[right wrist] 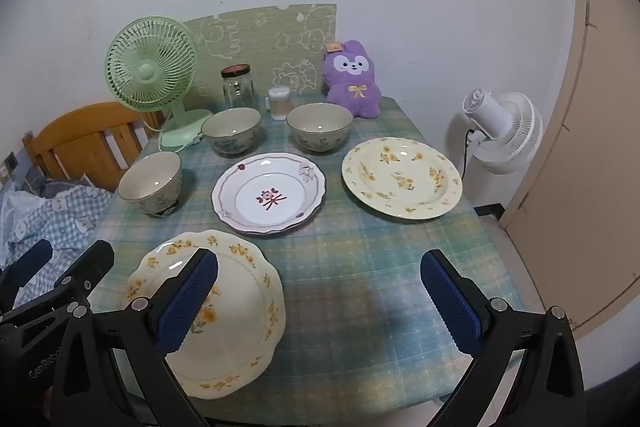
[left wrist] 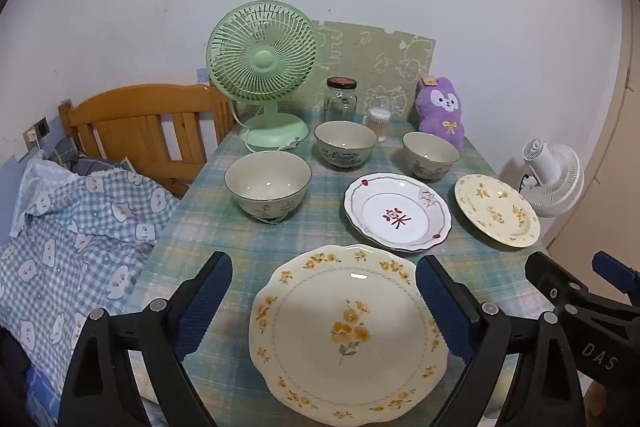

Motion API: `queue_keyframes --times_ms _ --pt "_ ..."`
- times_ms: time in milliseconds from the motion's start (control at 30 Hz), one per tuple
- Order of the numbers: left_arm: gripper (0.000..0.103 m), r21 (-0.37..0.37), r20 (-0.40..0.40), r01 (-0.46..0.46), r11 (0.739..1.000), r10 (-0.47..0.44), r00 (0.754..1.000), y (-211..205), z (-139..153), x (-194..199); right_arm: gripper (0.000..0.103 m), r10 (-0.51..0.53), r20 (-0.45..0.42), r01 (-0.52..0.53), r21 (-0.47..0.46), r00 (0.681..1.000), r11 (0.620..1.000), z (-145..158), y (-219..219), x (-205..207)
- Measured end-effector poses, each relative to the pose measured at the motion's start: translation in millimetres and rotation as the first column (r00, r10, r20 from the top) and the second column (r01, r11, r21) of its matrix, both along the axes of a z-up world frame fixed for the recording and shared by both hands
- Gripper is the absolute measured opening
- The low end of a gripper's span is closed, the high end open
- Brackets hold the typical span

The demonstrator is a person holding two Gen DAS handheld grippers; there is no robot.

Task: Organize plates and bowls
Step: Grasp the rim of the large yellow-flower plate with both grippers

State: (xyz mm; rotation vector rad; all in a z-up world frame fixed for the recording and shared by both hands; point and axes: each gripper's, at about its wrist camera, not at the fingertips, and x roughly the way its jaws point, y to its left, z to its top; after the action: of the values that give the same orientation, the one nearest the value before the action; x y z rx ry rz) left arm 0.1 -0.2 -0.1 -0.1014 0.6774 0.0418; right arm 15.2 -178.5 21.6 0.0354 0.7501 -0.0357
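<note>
Three plates and three bowls sit spread out singly on the checked tablecloth (right wrist: 360, 267), none stacked, so you have clear room around each rim and the organizing looks not yet begun. You hold both tongs released and empty: the left gripper (left wrist: 324, 307) hangs over the near edge with its jaws wide on either side of the scalloped yellow-flower plate (left wrist: 348, 335), not touching it, which suggests you mean to take that one first. The right gripper (right wrist: 320, 307) is spread just as wide above bare cloth at the near right corner, gripping nothing. Count the plates: the scalloped one at the near edge, the white plate with the red mark (right wrist: 269, 193) in the middle, and the round yellow-flower plate (right wrist: 402, 177) toward the right edge. Count the bowls: one (right wrist: 151, 183) by the left edge, one (right wrist: 232, 131) and another (right wrist: 319, 127) in a row nearer the far edge. Behind them along the far edge stand one green fan (right wrist: 152, 71), one glass jar (right wrist: 238, 87), one small container (right wrist: 279, 103) and one purple plush toy (right wrist: 354, 83), likely pushed back to leave the working area free.
</note>
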Motion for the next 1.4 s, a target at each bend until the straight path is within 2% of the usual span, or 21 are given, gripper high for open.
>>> queue_keyframes --times_ms 300,400,700,1400 --pt "0.094 0.058 0.017 -0.001 0.998 0.0 1.0 -18.1 2.3 -0.1 0.102 0.001 0.004 -0.001 -0.001 1.0 1.0 -0.4 -9.6 -8.0" --pt "0.094 0.029 0.023 0.009 1.0 -0.01 1.0 -14.4 3.6 -4.3 0.102 -0.002 0.009 0.002 0.0 1.0 1.0 -1.6 -13.3 -8.6" --pt "0.094 0.024 0.028 0.014 1.0 -0.015 0.999 -12.3 4.7 -6.4 0.102 -0.009 0.034 0.009 -0.011 0.999 1.0 3.5 -12.2 -16.0" --pt "0.093 0.093 0.054 0.014 0.996 -0.019 0.998 -28.5 5.7 -6.5 0.102 -0.013 0.044 0.013 -0.004 0.999 1.0 5.5 -17.3 -13.4"
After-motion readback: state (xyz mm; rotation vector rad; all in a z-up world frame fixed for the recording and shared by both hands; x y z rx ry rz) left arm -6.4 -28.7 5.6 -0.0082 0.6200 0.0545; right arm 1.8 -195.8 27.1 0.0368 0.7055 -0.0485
